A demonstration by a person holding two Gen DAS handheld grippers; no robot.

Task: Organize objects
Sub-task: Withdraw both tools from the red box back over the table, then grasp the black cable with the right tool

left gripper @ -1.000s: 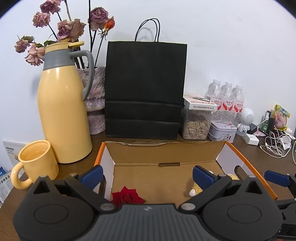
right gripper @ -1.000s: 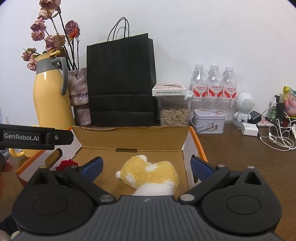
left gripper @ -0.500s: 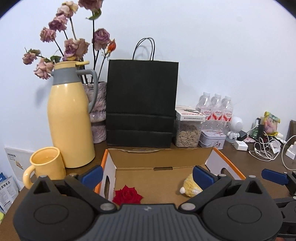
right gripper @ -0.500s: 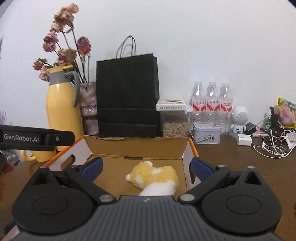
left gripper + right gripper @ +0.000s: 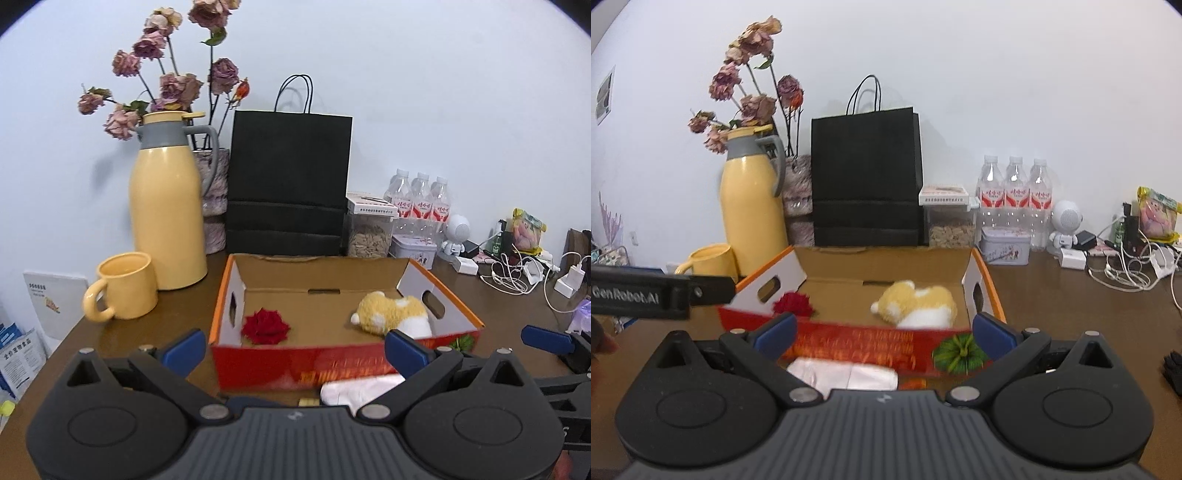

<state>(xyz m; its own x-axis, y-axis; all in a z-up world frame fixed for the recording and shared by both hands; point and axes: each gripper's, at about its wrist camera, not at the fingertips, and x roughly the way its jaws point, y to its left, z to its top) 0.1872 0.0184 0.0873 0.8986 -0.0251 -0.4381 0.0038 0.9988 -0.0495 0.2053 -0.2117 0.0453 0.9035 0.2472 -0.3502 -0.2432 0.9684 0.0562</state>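
An open cardboard box point(image 5: 439, 282) point(image 5: 991, 284) with an orange rim and red front stands mid-table. Inside lie a red fabric rose point(image 5: 265, 326) point(image 5: 792, 304) at the left and a yellow-and-white plush toy point(image 5: 391, 314) point(image 5: 916, 304) at the right. In front of the box lie a folded pale cloth point(image 5: 360, 391) point(image 5: 842, 373) and a small green leafy piece point(image 5: 960, 354). My left gripper point(image 5: 293, 350) hovers open in front of the box, holding nothing. Also open and holding nothing, my right gripper point(image 5: 882, 334) hangs just before the box's front wall.
A yellow mug point(image 5: 123, 286) and a yellow jug point(image 5: 168, 214) stand left of the box, a black paper bag point(image 5: 290, 184) and dried flowers behind. Water bottles point(image 5: 1015, 192), a seed jar point(image 5: 951, 218), a tin point(image 5: 1006, 245), chargers and cables point(image 5: 1126, 269) crowd the right.
Both grippers have drawn back and risen away from the box. The box's red front, the cloth and the green piece have come into view. Both stayed open.
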